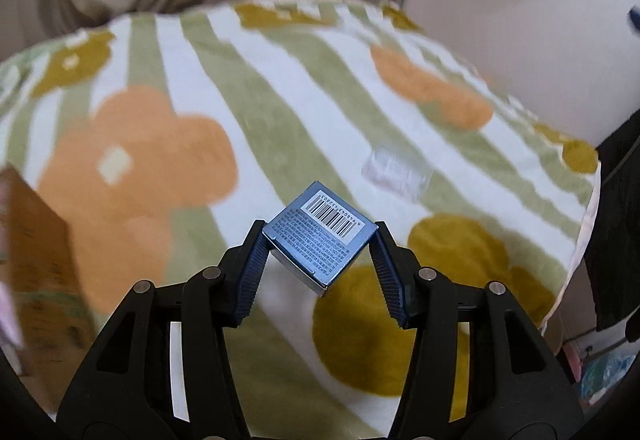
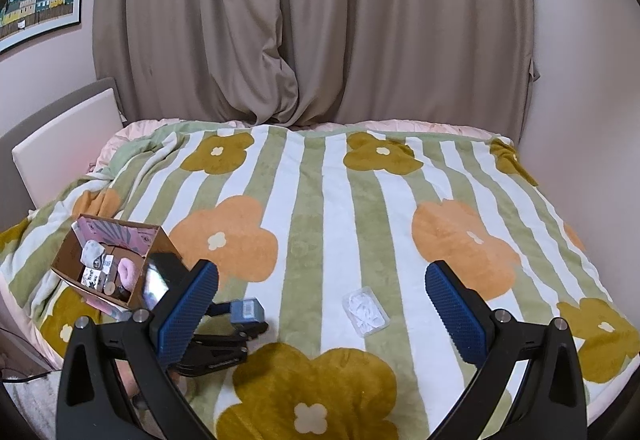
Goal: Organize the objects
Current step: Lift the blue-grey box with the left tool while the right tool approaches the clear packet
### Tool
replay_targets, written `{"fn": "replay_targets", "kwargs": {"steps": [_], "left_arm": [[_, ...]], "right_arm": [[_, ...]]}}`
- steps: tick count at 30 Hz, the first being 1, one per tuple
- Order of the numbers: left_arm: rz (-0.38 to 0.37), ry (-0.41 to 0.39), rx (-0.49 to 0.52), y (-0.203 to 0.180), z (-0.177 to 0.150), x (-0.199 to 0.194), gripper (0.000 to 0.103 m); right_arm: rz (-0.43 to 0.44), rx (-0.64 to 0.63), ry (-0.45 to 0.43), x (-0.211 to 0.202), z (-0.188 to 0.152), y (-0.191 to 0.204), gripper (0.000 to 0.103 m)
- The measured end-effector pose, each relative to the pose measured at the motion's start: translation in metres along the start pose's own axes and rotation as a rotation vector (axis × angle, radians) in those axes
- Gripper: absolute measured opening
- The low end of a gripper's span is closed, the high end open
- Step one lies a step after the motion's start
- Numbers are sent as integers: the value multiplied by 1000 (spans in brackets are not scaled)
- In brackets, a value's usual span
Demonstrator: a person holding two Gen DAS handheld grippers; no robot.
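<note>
My left gripper (image 1: 319, 240) is shut on a small blue box (image 1: 320, 236) with a barcode on top, held above the flowered blanket (image 1: 280, 100). The right wrist view shows the same left gripper (image 2: 244, 314) holding the blue box (image 2: 248, 310) just right of an open cardboard box (image 2: 116, 260) that holds several small items. A clear plastic case with white contents (image 2: 366, 310) lies on the blanket; it shows blurred in the left wrist view (image 1: 396, 172). My right gripper (image 2: 320, 300) is open and empty, above the blanket's near part.
The blanket (image 2: 320, 200) covers a bed against beige curtains (image 2: 312, 20). A headboard (image 2: 60, 136) and framed picture (image 2: 40, 0) are at left. The cardboard box edge (image 1: 36, 240) shows blurred at the left. The bed's right edge drops to clutter (image 1: 600, 360) on the floor.
</note>
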State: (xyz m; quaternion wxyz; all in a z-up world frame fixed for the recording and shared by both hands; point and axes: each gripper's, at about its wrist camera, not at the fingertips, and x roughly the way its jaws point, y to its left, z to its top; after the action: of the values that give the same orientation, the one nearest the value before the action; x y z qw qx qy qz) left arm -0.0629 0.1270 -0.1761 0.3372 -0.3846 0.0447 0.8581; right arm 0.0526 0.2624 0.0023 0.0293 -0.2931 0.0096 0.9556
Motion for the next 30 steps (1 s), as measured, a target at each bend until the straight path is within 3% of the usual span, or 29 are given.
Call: {"fn": "replay_targets", "kwargs": {"steps": [9,17,24,30], "left_arm": [[153,-161,-40,-2,30,-119,48],[326,-268,-107,0,23,-205,48],[432,-328,-159,-3,-2,-255,49],[450,-346,-199,1,-12,-273,49]], "right_arm": [[33,17,-43,-16,4,13,103],[67,6,-72,-26,7,34,103],[70,-25,-95,-36,7,48,103],[69,-34,-109,-44,6,51,103]]}}
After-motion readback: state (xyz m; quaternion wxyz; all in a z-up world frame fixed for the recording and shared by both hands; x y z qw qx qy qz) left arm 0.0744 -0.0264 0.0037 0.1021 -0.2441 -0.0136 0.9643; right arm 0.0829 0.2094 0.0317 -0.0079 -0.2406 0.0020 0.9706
